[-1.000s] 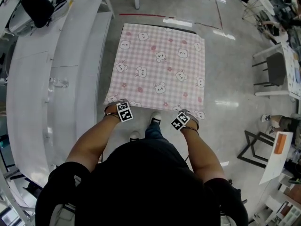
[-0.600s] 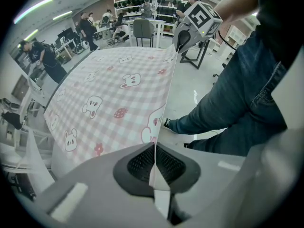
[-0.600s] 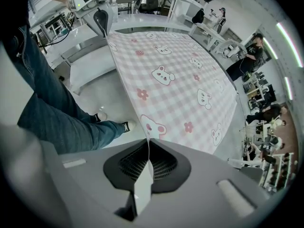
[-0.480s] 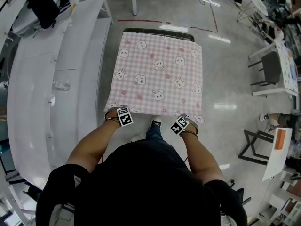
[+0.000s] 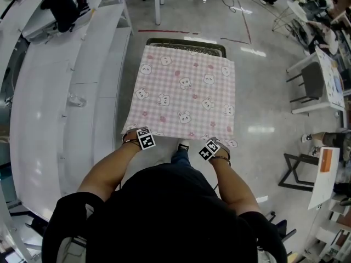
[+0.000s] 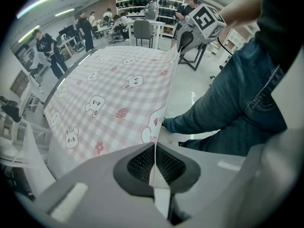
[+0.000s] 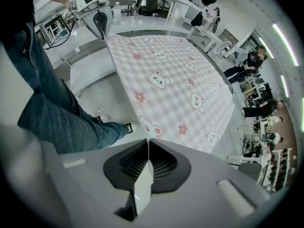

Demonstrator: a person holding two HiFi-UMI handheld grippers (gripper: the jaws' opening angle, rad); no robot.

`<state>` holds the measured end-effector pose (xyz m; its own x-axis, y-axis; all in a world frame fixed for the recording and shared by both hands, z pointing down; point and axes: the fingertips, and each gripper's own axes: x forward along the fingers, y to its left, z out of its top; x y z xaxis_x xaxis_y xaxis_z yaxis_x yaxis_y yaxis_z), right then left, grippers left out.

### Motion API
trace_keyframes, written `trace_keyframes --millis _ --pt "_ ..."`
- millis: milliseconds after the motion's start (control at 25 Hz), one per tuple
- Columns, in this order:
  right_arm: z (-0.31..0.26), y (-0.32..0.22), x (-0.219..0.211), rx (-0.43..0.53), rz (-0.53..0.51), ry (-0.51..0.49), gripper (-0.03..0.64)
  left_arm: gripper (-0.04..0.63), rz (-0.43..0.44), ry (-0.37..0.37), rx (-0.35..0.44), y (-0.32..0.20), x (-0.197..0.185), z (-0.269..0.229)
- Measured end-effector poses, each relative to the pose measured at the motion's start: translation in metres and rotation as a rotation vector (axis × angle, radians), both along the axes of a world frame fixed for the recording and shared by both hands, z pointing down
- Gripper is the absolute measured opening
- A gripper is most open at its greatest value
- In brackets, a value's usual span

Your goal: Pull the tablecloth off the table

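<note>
A pink checked tablecloth printed with bears lies over a table. The table's dark far edge shows bare beyond the cloth. My left gripper is shut on the cloth's near left corner, and the thin hem runs pinched between its jaws. At the near right corner my right gripper is shut on the hem in the same way. The cloth hangs taut from both grips towards the table. Each gripper shows in the other's view, the right gripper and the left gripper.
Long white curved benches run along the left of the table. A grey chair and a white desk stand at the right, a dark stool frame lower right. The person's shoes are on the shiny floor below the hem.
Both grippers have drawn back towards the person with the cloth corners. The cloth slid along the table and the table's far edge came uncovered.
</note>
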<state>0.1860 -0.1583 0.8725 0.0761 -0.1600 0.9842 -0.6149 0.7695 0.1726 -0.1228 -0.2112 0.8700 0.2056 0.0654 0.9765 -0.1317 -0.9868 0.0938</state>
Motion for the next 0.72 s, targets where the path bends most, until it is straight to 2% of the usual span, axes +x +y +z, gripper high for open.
trace_keyframes --millis 720 --pt "-0.026 0.061 -0.039 0.031 0.004 -0.014 0.031 0.003 -0.025 0.014 -0.029 0.071 -0.040 -0.020"
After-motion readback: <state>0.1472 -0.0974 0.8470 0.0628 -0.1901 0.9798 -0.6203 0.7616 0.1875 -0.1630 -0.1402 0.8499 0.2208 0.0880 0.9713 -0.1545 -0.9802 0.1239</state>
